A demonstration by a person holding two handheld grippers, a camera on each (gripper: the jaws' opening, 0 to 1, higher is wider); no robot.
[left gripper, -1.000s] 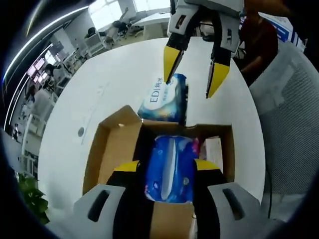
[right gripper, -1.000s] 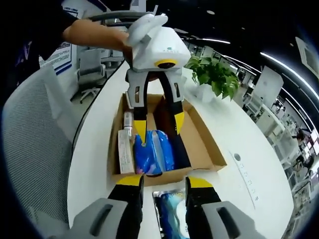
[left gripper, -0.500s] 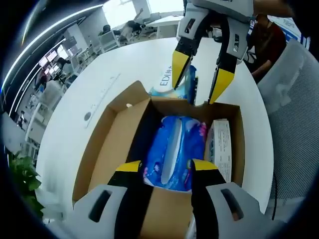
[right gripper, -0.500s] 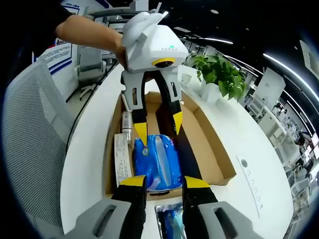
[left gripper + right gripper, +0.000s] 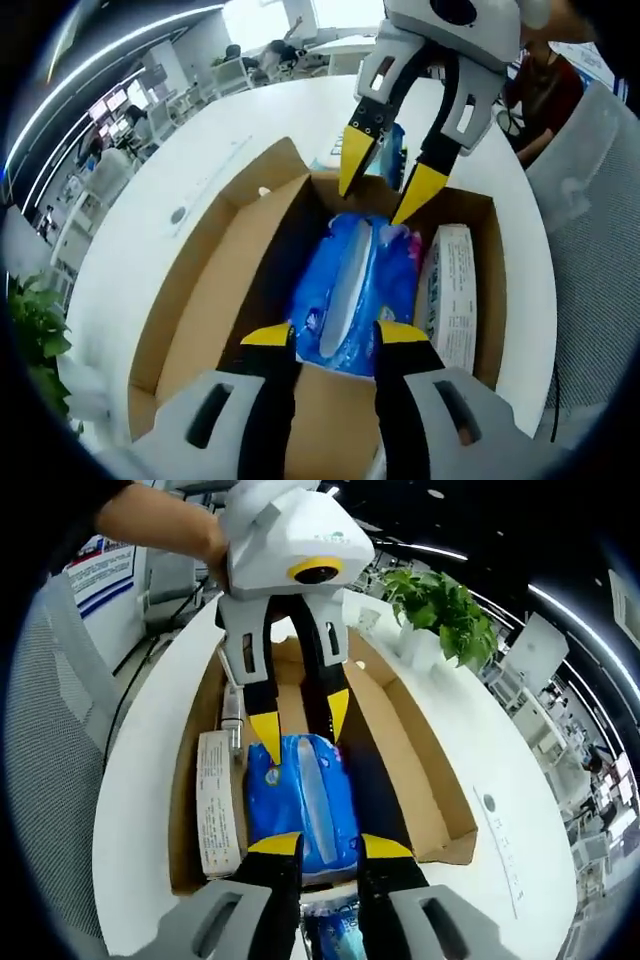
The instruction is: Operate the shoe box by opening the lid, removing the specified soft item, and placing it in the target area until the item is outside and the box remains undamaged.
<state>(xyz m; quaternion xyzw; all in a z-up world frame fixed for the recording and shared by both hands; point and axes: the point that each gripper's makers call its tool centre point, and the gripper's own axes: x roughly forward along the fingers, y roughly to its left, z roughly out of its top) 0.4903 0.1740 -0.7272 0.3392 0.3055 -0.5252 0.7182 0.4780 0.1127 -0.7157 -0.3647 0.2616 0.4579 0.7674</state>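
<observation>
An open brown cardboard shoe box (image 5: 215, 290) lies on a round white desk (image 5: 150, 200), its matte inner walls bare along one side. Inside it lies a soft, glossy blue plastic pack (image 5: 352, 290) with a pale strip down its middle. Its long axis runs along the box's length, from one short end wall toward the other. Beside it, against one long wall, lies a flat white printed carton (image 5: 452, 300), also lengthwise.

In the left gripper view, the left hand-held gripper (image 5: 331, 335) has its yellow-tipped jaws apart, one on each side of the pack's near end; whether they touch it cannot be told. The right hand-held gripper (image 5: 385, 185) comes in from the far end, jaws apart over the pack's other end. Behind it, outside the box on the desk, is a second blue-and-white pack (image 5: 392, 150).

The right gripper view looks the opposite way: the right hand-held gripper (image 5: 325, 845) straddles its end of the pack (image 5: 300, 795), the left hand-held gripper (image 5: 297, 720) faces it, and a leafy green potted plant (image 5: 440, 610) stands near the desk's far edge.
</observation>
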